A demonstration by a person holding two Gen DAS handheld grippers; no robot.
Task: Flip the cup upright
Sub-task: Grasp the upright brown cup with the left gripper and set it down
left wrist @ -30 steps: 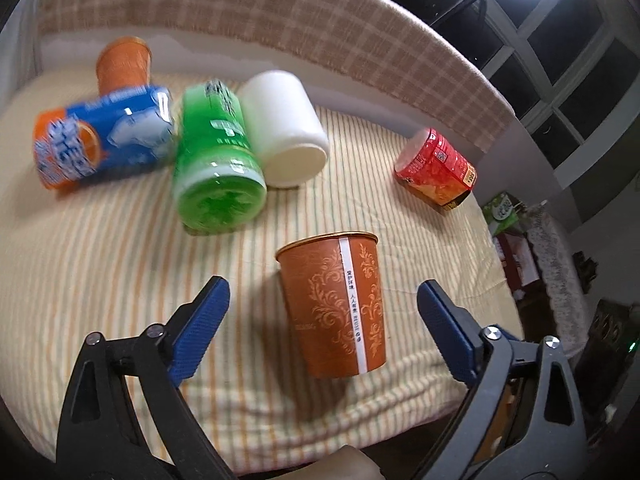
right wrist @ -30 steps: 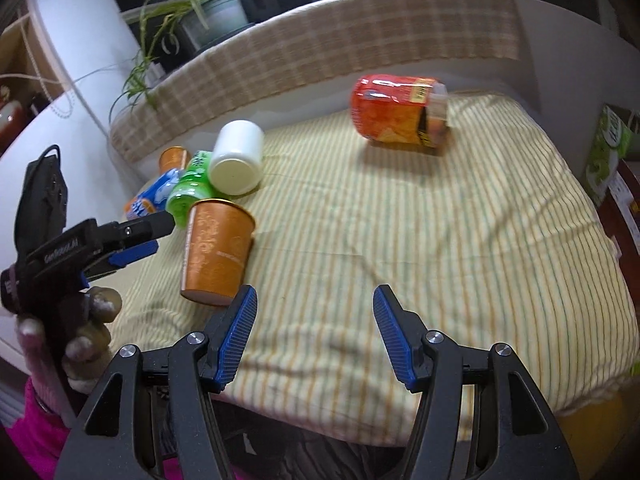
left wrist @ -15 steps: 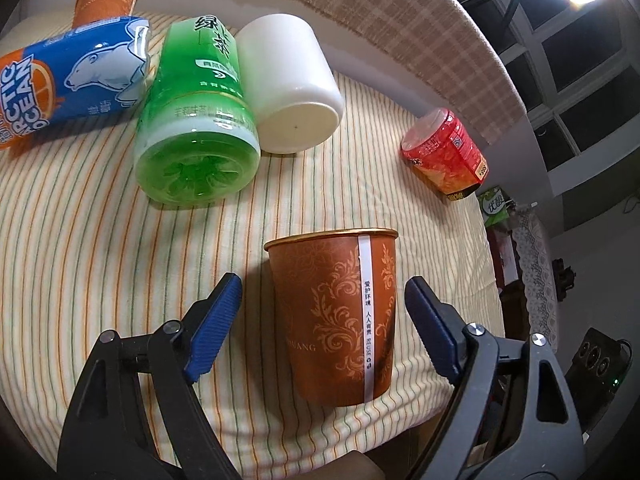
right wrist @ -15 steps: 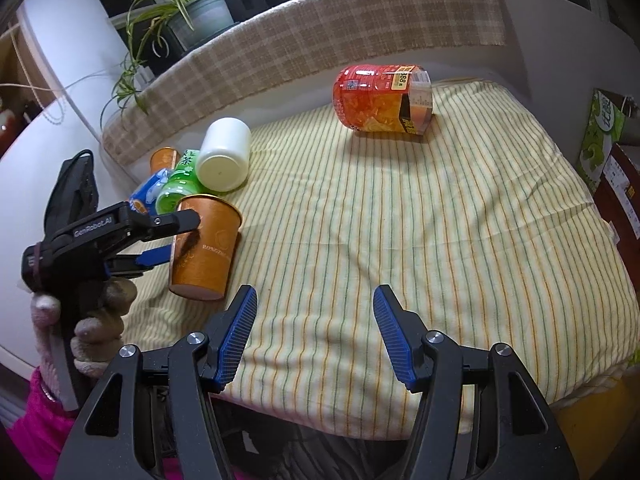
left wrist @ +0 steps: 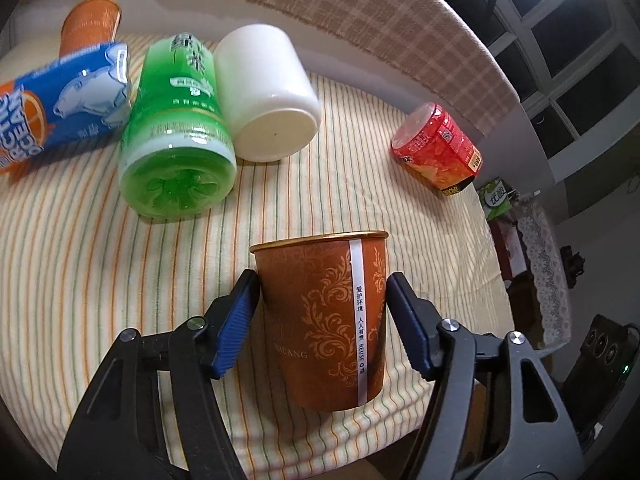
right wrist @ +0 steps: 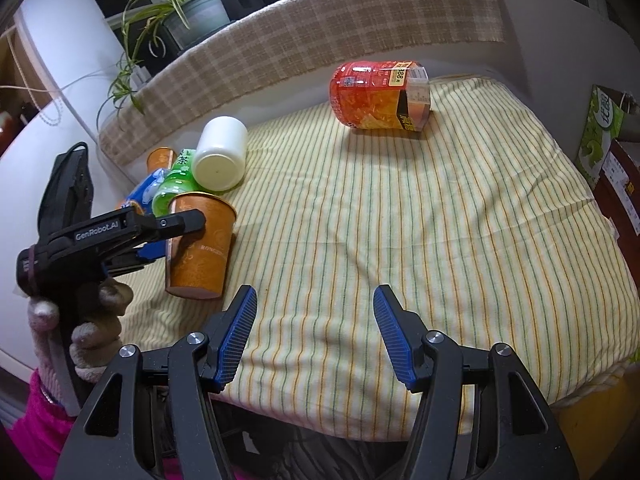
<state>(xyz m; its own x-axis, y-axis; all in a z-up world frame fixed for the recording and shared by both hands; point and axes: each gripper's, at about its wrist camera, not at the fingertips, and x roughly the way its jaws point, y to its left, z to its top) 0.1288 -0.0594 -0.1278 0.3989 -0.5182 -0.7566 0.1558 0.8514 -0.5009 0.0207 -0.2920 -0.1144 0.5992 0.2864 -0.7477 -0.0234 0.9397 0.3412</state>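
The left gripper (left wrist: 322, 280) has its jaws closed on the upright orange cup (left wrist: 326, 322); just behind lie a green bottle (left wrist: 178, 140) and white cup (left wrist: 266, 96). The right gripper (right wrist: 316, 300) hovers with jaws open.

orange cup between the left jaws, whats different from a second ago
The left gripper has moved in and its jaws have narrowed from wide open until both blue pads sit against the sides of the orange cup, which stands with its rim up on the striped cloth. The right gripper stays open and empty. The green bottle, white cup and red jar lie as before.
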